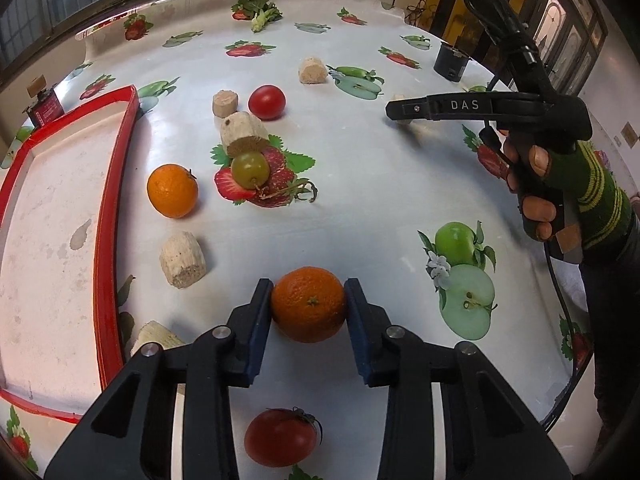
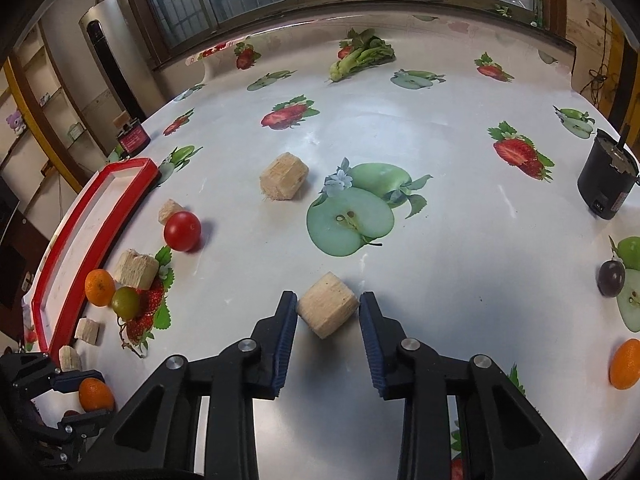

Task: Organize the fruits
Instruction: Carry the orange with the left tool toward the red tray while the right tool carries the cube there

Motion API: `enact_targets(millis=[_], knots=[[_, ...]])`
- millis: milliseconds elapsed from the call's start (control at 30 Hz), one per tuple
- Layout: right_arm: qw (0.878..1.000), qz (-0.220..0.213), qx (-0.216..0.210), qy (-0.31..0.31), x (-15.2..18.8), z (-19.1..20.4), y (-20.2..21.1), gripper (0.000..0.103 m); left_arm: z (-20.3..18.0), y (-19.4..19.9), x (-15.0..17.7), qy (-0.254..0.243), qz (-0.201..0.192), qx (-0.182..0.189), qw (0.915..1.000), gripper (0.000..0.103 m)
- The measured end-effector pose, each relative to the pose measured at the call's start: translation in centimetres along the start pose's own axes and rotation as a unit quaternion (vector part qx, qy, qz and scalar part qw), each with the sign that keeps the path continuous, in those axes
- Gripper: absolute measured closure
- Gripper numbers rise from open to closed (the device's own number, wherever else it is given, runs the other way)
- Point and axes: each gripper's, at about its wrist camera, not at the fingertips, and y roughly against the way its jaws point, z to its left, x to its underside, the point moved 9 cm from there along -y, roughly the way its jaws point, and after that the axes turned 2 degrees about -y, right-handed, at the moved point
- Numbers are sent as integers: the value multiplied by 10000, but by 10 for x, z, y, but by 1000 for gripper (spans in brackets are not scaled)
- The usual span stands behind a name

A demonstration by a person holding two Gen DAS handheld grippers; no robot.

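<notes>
The orange (image 1: 309, 304) sits between the two blue pads of the left claw (image 1: 309, 308), near the front edge of the table (image 1: 360, 208). The pads look to be touching its two sides, so the claw seems to be holding it, though the orange may be resting on the table too. An orange is round and firm with bumpy skin, so it should not slip much. It is not heavy. It can roll away if let go, so taking it across its fat middle, like now, looks best.

The red tray (image 1: 108, 216) lies along the left edge of the table and looks like the place for the fruit. Its raised rim stands in the way, so the orange would need to go up and over it.

Between the orange and the tray is a pale woody chunk (image 1: 183, 260). Just behind the claw, closer to the front edge, is a red tomato (image 1: 281, 437). Farther in are a second orange (image 1: 172, 191), a green fruit (image 1: 250, 169) and another tomato (image 1: 267, 101).

The right claw (image 2: 328, 312) is open wide around a pale block (image 2: 328, 309), near it but not squeezing.
</notes>
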Motion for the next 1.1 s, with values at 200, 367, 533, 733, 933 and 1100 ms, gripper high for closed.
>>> enact_targets(millis=[200,367,533,733,933,1100], knots=[[9997,-72,-173,164,9,26,22,70,7,18,1,86,-168,-10,9998,70],[9989,-115,-333,321,15,52,36,70,16,29,5,183,-272,-42,9995,70],[9977,-95,-454,486,24,78,44,70,26,39,9,290,-384,-73,9988,70],[9955,-85,-612,717,30,110,52,70,46,52,12,454,-530,-156,9974,70],[9927,-73,-778,917,33,141,56,70,70,64,16,646,-637,-261,9955,70],[9896,-59,-975,1059,34,171,56,70,91,72,19,792,-713,-390,9935,70]])
